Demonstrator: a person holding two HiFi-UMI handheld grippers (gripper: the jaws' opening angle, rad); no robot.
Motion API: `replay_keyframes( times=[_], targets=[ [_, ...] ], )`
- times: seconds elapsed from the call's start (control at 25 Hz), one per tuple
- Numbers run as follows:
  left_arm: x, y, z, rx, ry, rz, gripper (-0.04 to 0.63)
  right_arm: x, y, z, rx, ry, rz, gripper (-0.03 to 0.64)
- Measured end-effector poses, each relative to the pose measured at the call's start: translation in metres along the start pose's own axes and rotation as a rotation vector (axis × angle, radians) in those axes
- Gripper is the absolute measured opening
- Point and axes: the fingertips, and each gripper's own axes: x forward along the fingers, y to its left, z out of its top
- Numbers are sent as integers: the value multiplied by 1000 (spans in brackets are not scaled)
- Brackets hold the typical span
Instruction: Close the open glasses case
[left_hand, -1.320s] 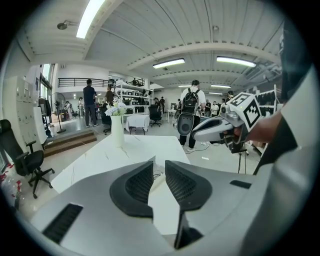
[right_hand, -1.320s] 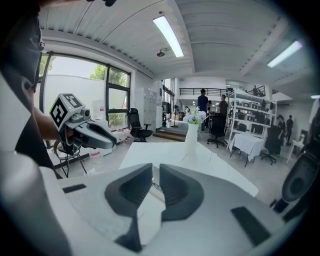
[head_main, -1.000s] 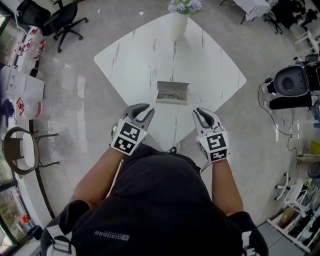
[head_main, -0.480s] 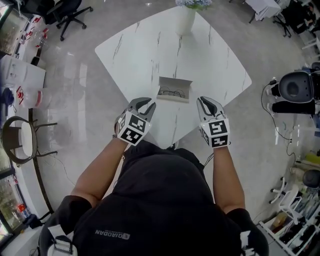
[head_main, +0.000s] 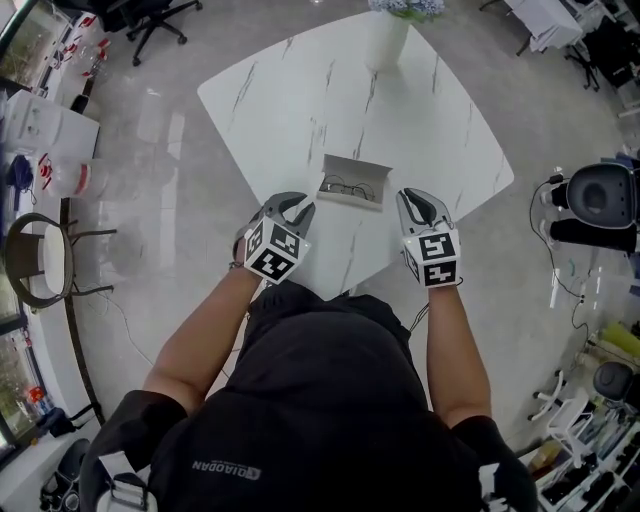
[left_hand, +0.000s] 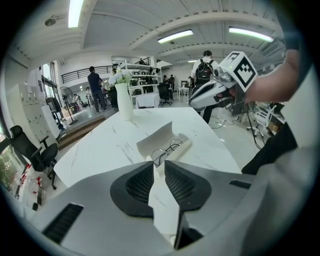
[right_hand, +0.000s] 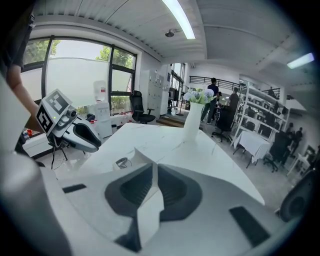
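Note:
The open glasses case (head_main: 352, 182) lies near the front corner of the white marble table (head_main: 300, 100), lid raised at the far side, with wire-rimmed glasses (left_hand: 167, 150) inside. My left gripper (head_main: 303, 207) hovers just left of the case's near edge, its jaws a narrow gap apart and empty. In the left gripper view the case (left_hand: 161, 141) sits straight beyond the left gripper (left_hand: 159, 164). My right gripper (head_main: 405, 197) hovers just right of the case, shut on nothing. The right gripper view shows the right gripper (right_hand: 151, 166) with the case (right_hand: 134, 158) just left of its tips.
A white vase (head_main: 388, 40) with flowers stands at the table's far corner. An office chair (head_main: 160, 15) and a round stool (head_main: 42, 265) stand on the floor to the left, and equipment (head_main: 595, 200) to the right. People stand far off in the room.
Both grippers have moved forward and now flank the case's near edge. The left jaws have narrowed. The case has not moved.

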Motion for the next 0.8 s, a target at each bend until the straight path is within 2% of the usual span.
replay_keyframes(
  times=[0.2, 0.64, 0.8],
  targets=[
    [17, -2, -9, 39, 41, -1, 74, 14, -7, -6, 3, 14, 19, 34],
    [45, 0, -29, 42, 103, -24, 81, 37, -13, -12, -5, 48, 43, 34],
    [57, 5, -33, 65, 124, -29, 83, 46, -15, -14, -16, 60, 44, 34]
  ],
)
